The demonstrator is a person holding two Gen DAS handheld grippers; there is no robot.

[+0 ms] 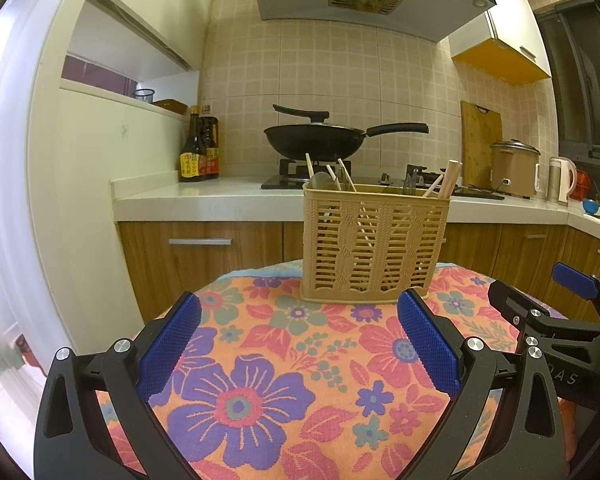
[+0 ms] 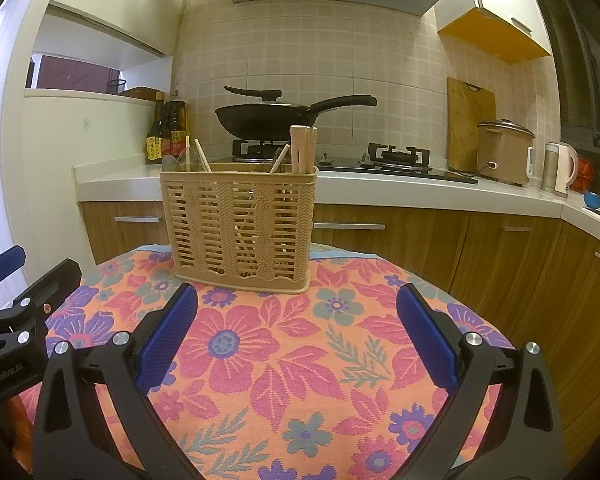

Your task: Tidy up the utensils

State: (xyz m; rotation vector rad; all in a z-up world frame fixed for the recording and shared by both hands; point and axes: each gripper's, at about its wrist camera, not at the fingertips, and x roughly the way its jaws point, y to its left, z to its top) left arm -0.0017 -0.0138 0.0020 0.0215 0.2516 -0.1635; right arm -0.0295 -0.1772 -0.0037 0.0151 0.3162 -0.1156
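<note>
From the left wrist view we see the utensil basket point(image 1: 375, 242) standing upright on the flowered cloth point(image 1: 260, 380), just ahead of our left gripper point(image 1: 300, 344), whose jaws are spread wide and hold nothing; chopsticks point(image 1: 446, 182) and a clear spoon point(image 1: 320, 181) already stand in the basket. From the right wrist view the basket sits ahead and slightly left of our right gripper point(image 2: 298, 336), equally spread and empty. No loose utensils show beside the basket, so we judge the sorting nearly or fully done.

Left gripper point(image 1: 300, 344) and right gripper point(image 2: 298, 338) — both spread wide, empty.
</note>
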